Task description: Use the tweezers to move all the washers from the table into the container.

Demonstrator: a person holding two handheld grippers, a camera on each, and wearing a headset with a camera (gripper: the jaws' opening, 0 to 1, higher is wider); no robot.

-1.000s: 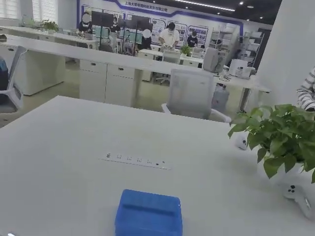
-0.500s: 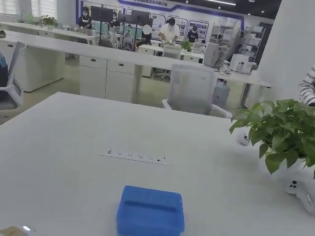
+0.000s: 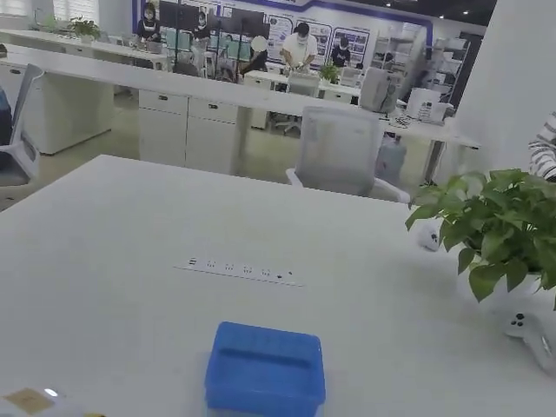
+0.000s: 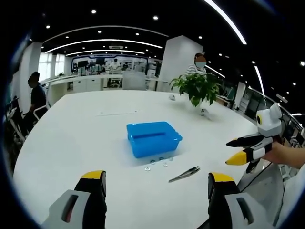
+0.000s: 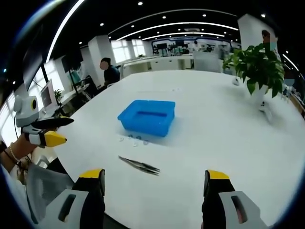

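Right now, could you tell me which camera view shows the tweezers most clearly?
The right gripper view: the tweezers lie large and central, before the blue container. The left gripper view has them smaller, right of centre. The head view aims higher, at the container.

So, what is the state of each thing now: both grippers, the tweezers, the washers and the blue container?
Left gripper, fingers open, holding nothing.
Right gripper, fingers open, holding nothing.
Tweezers, lying flat on the table, not held.
Blue container, upright, no lid, no washer seen inside.
Washers, loose on the table beside the container, none picked up.
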